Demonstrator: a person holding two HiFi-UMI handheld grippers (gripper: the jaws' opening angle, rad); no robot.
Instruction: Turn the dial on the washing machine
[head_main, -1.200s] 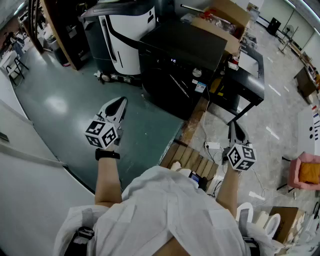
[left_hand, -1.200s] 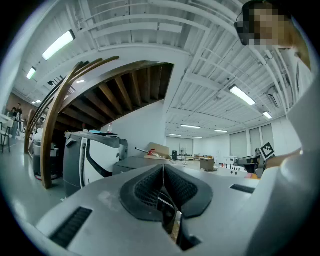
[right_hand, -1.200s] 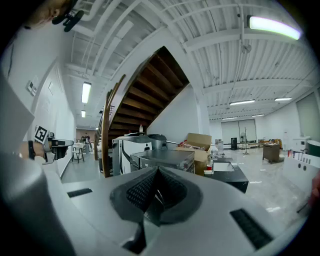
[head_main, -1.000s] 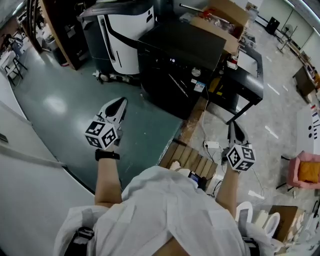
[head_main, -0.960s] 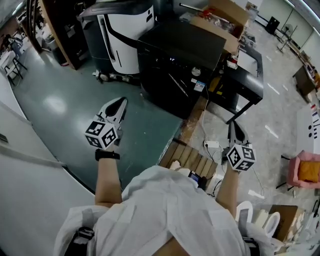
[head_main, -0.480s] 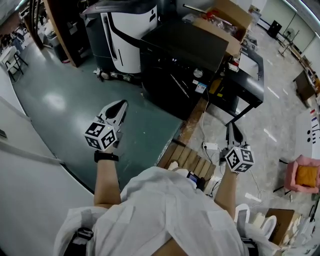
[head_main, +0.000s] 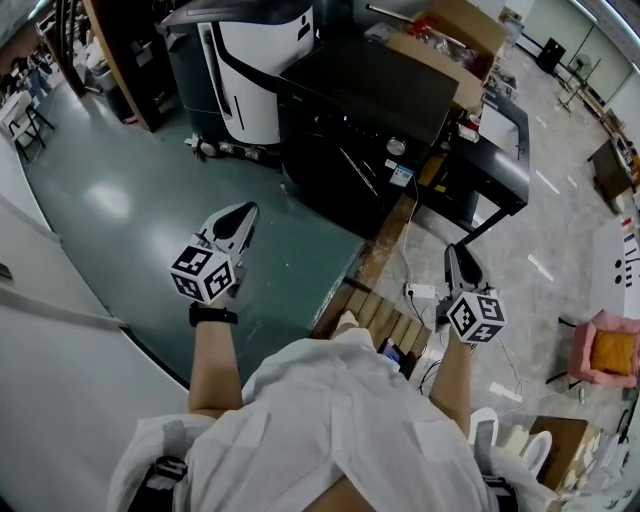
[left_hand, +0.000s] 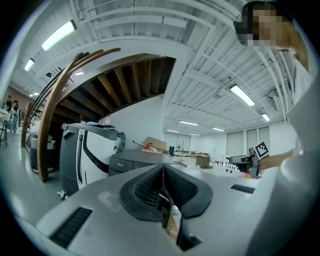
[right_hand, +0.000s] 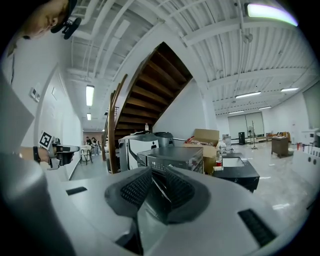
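The black washing machine (head_main: 365, 120) stands on the floor ahead of me, with its round silver dial (head_main: 397, 147) on the front panel at the right. My left gripper (head_main: 243, 211) is held in the air over the green floor, well left of and short of the machine, shut and empty. My right gripper (head_main: 453, 252) hovers over the pale floor to the right, below the dial and far from it. The machine (right_hand: 172, 156) shows through the narrow gap between its jaws (right_hand: 157, 172). The left gripper (left_hand: 162, 167) has its pads touching, and the machine (left_hand: 137, 161) is in the distance.
A white and black machine (head_main: 245, 60) stands left of the washer. A cardboard box (head_main: 450, 40) and a black table (head_main: 495, 150) are at its right. A wooden pallet (head_main: 375, 315), a power strip and cables (head_main: 420, 292) lie on the floor by my feet. A pink chair (head_main: 610, 350) sits far right.
My right gripper has drifted slightly left and toward me. The left gripper has hardly moved. The view has shifted a little.
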